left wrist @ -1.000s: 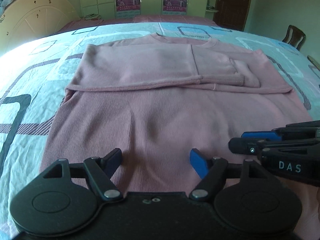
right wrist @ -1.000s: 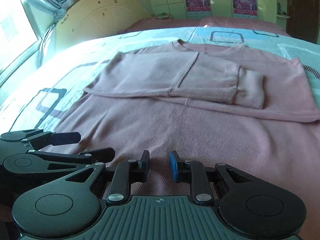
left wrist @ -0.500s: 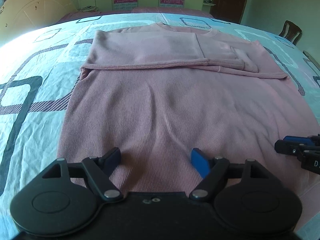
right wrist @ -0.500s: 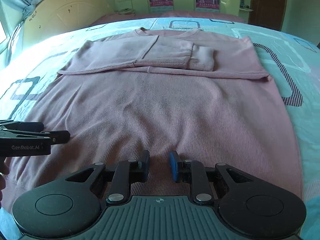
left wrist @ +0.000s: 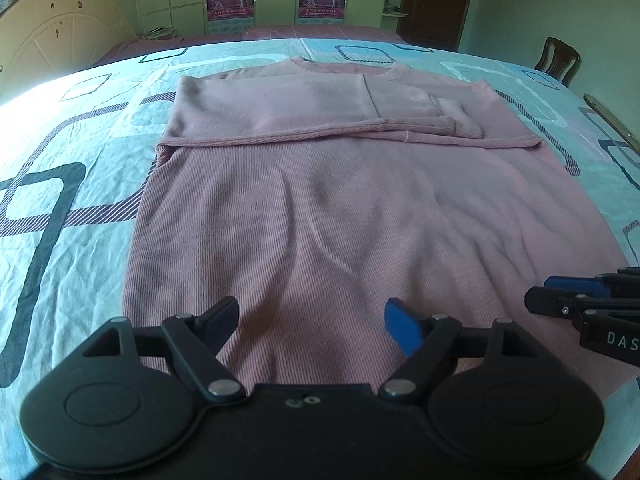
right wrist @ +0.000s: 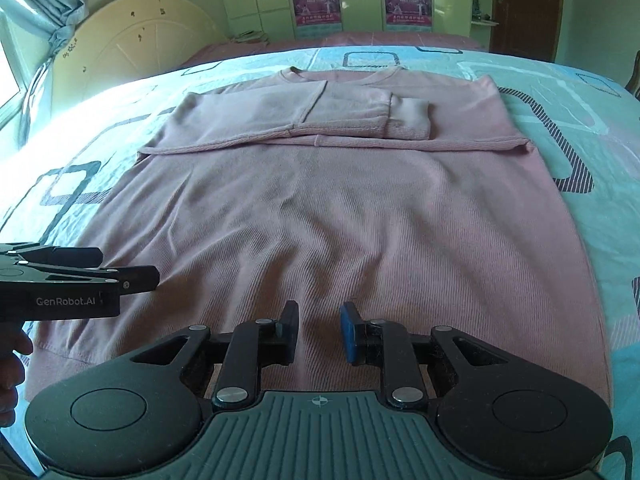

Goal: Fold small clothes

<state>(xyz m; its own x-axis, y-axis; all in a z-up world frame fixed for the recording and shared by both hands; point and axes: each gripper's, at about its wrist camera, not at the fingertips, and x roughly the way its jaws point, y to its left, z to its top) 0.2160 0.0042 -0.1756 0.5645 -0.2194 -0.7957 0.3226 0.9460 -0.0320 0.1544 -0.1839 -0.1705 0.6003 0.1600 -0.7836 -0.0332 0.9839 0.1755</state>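
Observation:
A pink ribbed sweater point(left wrist: 340, 208) point(right wrist: 340, 208) lies flat on the bed, collar at the far end. Both sleeves point(left wrist: 280, 108) point(right wrist: 320, 116) are folded across the chest. My left gripper point(left wrist: 311, 312) hovers over the sweater's near hem part, its jaws wide open and empty. It shows from the side at the left edge of the right wrist view point(right wrist: 124, 267). My right gripper point(right wrist: 319, 316) hangs over the hem further right, with a narrow empty gap between its pads. Its fingertips point(left wrist: 538, 300) enter the left wrist view from the right.
The bed carries a light blue sheet point(left wrist: 60, 140) with dark square outlines. A cream arched board point(left wrist: 60, 40) leans at the far left. Cupboards with posters point(right wrist: 316, 2) and a brown door point(left wrist: 436, 0) stand behind. A wooden chair point(left wrist: 558, 58) is at the far right. A hand point(right wrist: 12, 360) holds the left gripper.
Both grippers have drawn back toward the sweater's near hem and moved apart sideways, so more of the garment shows. The sweater itself has not shifted.

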